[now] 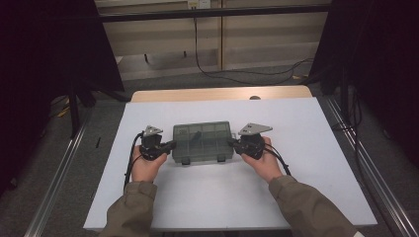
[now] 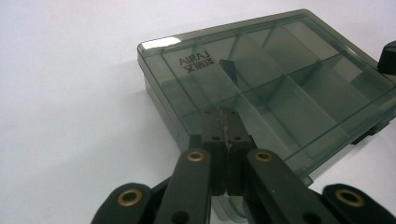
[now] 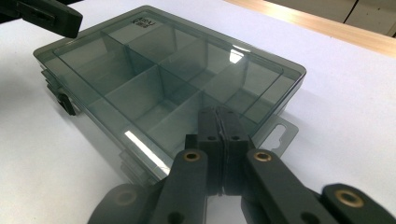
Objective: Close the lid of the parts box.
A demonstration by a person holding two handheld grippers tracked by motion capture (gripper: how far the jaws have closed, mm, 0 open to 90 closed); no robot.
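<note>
At the near-middle of the white tabletop (image 1: 316, 148), closed fingers of the left gripper (image 1: 172, 144) and right gripper (image 1: 230, 142) flank a smoky, lidded compartment box (image 1: 203, 141), tips at its left and right ends, gripping nothing.

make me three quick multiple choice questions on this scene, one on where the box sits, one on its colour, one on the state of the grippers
1. Where is the compartment box?
A. between the two grippers
B. on the floor
C. at the table's far edge

2. What colour is the box?
A. bright red
B. see-through smoky grey
C. solid white

3. How do the jaws of the left gripper and the right gripper stand?
A. both wide open
B. one open, one shut
C. both shut with nothing between them

Answers: 1 A, the high view shows a gripper at each end of it. 2 B, its dividers show through the lid. 3 C, in each gripper view the pads meet.
</note>
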